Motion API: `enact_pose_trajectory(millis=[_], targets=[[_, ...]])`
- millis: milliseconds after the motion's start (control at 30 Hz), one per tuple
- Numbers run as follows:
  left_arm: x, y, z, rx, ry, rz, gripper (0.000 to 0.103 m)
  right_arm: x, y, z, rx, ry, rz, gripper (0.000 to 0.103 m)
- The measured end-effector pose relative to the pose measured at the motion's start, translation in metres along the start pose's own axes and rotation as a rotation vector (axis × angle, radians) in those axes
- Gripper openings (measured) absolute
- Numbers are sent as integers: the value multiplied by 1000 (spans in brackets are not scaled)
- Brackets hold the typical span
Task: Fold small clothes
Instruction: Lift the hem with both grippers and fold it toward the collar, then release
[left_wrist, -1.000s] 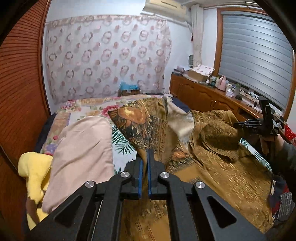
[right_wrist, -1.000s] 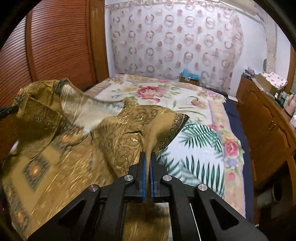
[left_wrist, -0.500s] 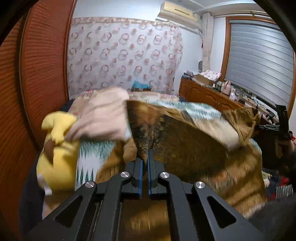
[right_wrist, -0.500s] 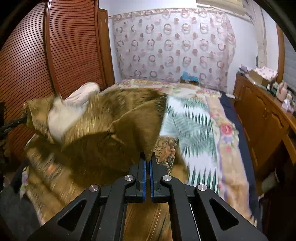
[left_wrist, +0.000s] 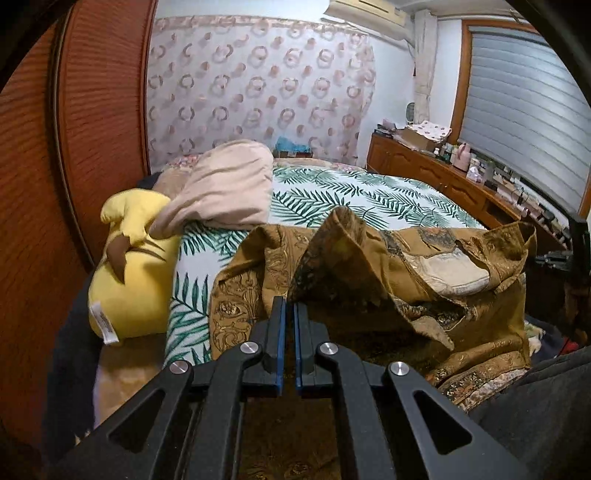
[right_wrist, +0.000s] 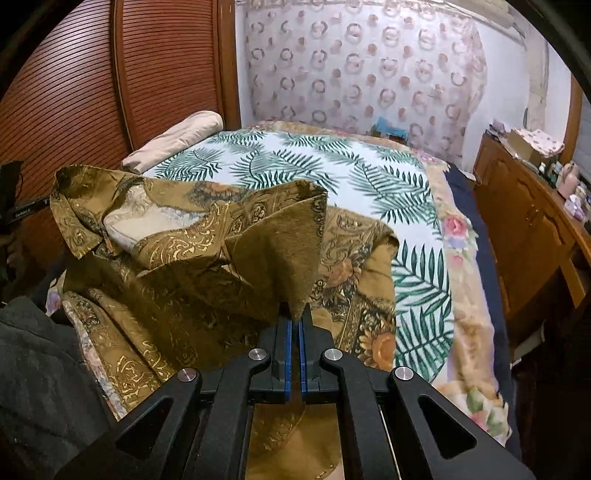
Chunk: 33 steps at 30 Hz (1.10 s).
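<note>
We hold a brown and gold shirt (left_wrist: 424, 258) up over the near end of the bed (right_wrist: 332, 166). Our left gripper (left_wrist: 289, 314) is pinched tight on one corner of it. Our right gripper (right_wrist: 294, 321) is pinched tight on another corner. The shirt hangs crumpled between them. A yellow soft toy (left_wrist: 129, 266) lies beside a pink pillow (left_wrist: 225, 188).

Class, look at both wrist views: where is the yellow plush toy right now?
Only the left wrist view shows the yellow plush toy: at the left, on the bed's edge, beside the beige pillow.
</note>
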<state>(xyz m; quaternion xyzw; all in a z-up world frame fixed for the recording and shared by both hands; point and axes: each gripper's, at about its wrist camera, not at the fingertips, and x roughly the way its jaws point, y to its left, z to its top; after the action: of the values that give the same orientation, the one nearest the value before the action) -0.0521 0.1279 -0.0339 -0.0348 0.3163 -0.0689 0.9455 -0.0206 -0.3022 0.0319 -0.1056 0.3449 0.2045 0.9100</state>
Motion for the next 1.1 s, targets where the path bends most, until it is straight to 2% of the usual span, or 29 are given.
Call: enact_pose_trajectory(millis=[400,533,633,667,733,767,800,867,933,1000,1067,1100], targets=[[-5,-2,12,0,-21,29,5,5,9,3,-12,42,-6,3],[2,-5,26,-13,-24,31,5,-2,10,10,-18,31,-28,3],[4,-14,39,27,-45,38,6,-13,12,14,-28,3,-28,3],[4,-17,44,42,-53,43,9,-17,14,15,-32,-6,-31,3],[7,-20,53,58,-68,37,28,-25,15,17,-37,-25,-36,3],[9,-22,56,65,-73,34,31,-27,16,18,-37,-33,-38,7],[11,-24,59,71,-76,34,40,-30,16,18,-37,-42,-39,7],[18,-26,66,81,-79,33,50,-32,16,19,-32,-58,-46,8],[29,-25,72,78,-60,34,73,-32,15,21,-28,-70,-59,12],[42,-24,75,78,-42,36,81,-28,14,23,-25,-78,-71,25],[56,-23,78,74,-19,31,81,-20,12,26,-19,-86,-72,42],[63,-20,78,73,-7,34,81,-16,10,27,-11,-91,-69,44]])
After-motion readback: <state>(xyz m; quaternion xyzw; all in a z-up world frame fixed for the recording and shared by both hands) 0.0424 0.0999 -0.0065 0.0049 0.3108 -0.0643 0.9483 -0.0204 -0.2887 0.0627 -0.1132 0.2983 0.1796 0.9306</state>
